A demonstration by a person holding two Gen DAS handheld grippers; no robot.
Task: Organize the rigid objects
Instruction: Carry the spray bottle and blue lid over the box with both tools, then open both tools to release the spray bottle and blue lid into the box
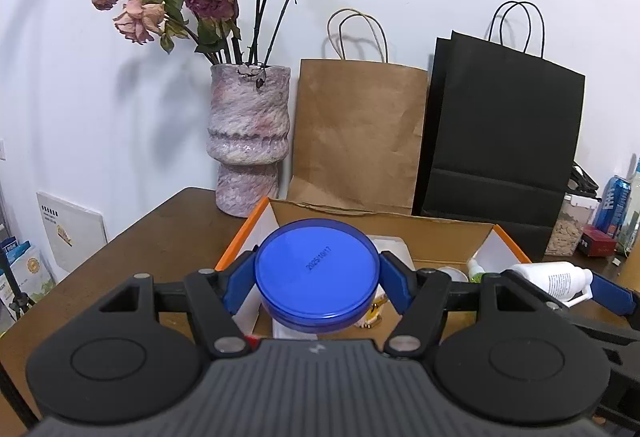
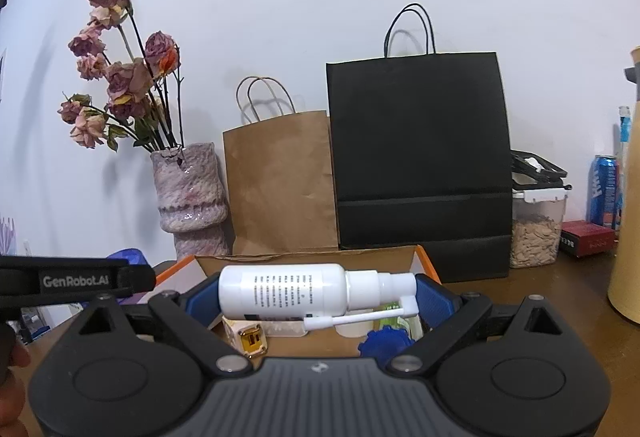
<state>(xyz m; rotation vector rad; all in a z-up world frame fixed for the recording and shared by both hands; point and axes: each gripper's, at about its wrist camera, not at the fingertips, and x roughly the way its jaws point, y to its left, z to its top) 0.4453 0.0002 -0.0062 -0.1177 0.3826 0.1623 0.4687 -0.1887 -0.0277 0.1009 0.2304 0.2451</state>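
Observation:
My left gripper (image 1: 318, 277) is shut on a jar with a round blue lid (image 1: 316, 269) and holds it above the open cardboard box (image 1: 384, 225) with orange flaps. My right gripper (image 2: 316, 297) is shut on a white spray bottle (image 2: 284, 291), held lying sideways with its nozzle to the right, above the same box (image 2: 312, 257). The bottle also shows at the right of the left wrist view (image 1: 556, 279). Inside the box lie a small yellow item (image 2: 252, 341), a blue knobbed piece (image 2: 384, 345) and white containers.
Behind the box stand a pink vase of dried roses (image 1: 248, 141), a brown paper bag (image 1: 360, 133) and a black paper bag (image 1: 504, 141). At the right are a clear container of flakes (image 2: 536, 221), a blue can (image 2: 604, 189) and a red box (image 2: 586, 237). The wooden table (image 1: 160, 241) ends at the left.

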